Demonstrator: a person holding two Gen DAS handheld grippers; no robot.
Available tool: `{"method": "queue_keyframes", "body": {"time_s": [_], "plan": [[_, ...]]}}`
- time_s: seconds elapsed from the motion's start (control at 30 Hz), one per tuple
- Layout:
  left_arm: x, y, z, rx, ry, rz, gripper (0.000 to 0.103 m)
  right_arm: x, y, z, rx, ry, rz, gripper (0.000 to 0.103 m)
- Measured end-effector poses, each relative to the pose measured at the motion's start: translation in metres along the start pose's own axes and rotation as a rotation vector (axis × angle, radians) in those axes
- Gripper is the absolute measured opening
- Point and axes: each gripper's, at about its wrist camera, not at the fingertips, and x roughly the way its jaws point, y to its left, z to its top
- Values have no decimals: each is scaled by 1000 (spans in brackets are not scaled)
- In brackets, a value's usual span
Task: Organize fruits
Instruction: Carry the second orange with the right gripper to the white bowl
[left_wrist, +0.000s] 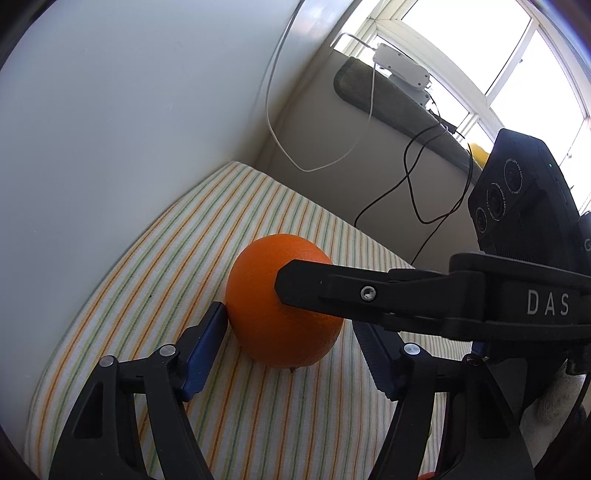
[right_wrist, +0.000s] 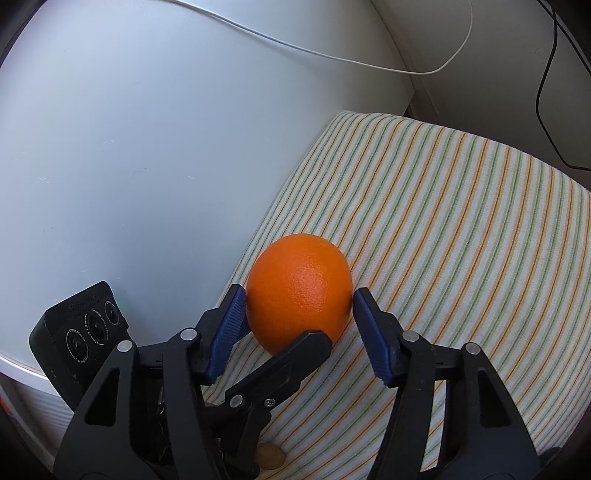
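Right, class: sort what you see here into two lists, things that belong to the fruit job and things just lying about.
Job: orange; left gripper; right gripper; striped cloth.
Lying about: white cable; black cable; white device.

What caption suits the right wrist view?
Blue-padded right gripper straddling a round orange fruit on a striped cloth.
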Motion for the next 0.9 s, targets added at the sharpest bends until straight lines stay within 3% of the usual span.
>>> {"method": "queue_keyframes", "body": {"time_s": [0.43,0.9], "plan": [[-15,-11,-2,31,-32,18,68,-16,10,-13,-17,-7,-3,63],[-50,-45,-7,70,-83,-1,68,-68,28,-36,-41,-50,5,63]]}}
